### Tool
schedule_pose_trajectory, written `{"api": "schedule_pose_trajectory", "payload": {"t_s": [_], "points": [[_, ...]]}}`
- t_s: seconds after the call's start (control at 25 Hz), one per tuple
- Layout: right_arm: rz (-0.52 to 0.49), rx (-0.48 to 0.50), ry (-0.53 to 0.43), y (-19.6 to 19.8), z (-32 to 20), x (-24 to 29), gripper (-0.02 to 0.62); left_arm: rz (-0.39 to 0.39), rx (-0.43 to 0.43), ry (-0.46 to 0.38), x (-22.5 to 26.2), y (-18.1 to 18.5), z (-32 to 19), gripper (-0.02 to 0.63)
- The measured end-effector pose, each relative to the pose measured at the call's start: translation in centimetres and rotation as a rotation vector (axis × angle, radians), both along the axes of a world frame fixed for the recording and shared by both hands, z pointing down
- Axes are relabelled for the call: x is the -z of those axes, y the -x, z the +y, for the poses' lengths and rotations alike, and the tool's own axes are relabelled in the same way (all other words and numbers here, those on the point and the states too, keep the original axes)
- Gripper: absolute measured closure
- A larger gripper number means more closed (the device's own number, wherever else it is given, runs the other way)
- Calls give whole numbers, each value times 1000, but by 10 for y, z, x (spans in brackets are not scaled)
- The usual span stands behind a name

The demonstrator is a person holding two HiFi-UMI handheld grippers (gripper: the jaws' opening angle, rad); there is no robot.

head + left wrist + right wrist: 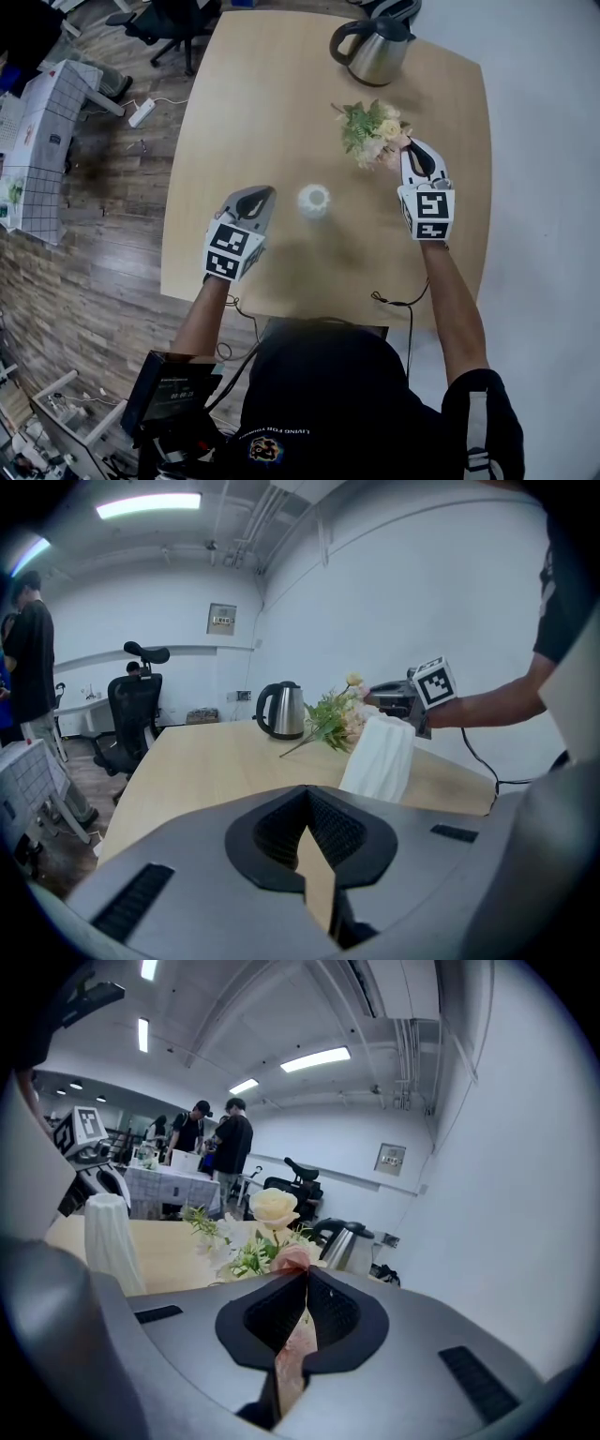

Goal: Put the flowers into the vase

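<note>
Over the table's (272, 103) right side, the right gripper (410, 146) clamps the flowers (370, 133) by their blooms, stems pointing toward the far edge; left gripper (264, 193) closed, empty.

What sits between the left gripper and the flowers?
Only the white vase, upright on the table; the head view shows it, and the left gripper view too.

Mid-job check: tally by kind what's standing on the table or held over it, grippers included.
White vase: 1
Steel kettle: 1
Flower bunch: 1
Grippers: 2 (left gripper, right gripper)
Total: 5
</note>
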State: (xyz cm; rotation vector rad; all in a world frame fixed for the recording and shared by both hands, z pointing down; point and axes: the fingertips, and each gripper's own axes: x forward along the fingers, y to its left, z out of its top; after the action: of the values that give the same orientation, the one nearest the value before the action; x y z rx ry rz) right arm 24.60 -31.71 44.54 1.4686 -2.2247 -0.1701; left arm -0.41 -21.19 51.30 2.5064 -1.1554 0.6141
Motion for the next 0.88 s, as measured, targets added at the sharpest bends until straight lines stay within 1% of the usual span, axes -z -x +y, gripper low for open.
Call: {"api": "schedule_pose_trajectory", "payload": {"t_s": [0.24, 0.6, 0.8, 0.88], "points": [[11, 40, -81, 3, 7, 53, 575, -4, 15, -35, 16, 0, -1, 600], [51, 134, -163, 9, 31, 118, 577, -21, 32, -78, 35, -5, -1, 600], [65, 191, -222, 15, 42, 167, 575, -22, 39, -115, 54, -6, -9, 600], [55, 224, -233, 24, 50, 188, 577, -23, 38, -131, 62, -6, -13, 600]]}}
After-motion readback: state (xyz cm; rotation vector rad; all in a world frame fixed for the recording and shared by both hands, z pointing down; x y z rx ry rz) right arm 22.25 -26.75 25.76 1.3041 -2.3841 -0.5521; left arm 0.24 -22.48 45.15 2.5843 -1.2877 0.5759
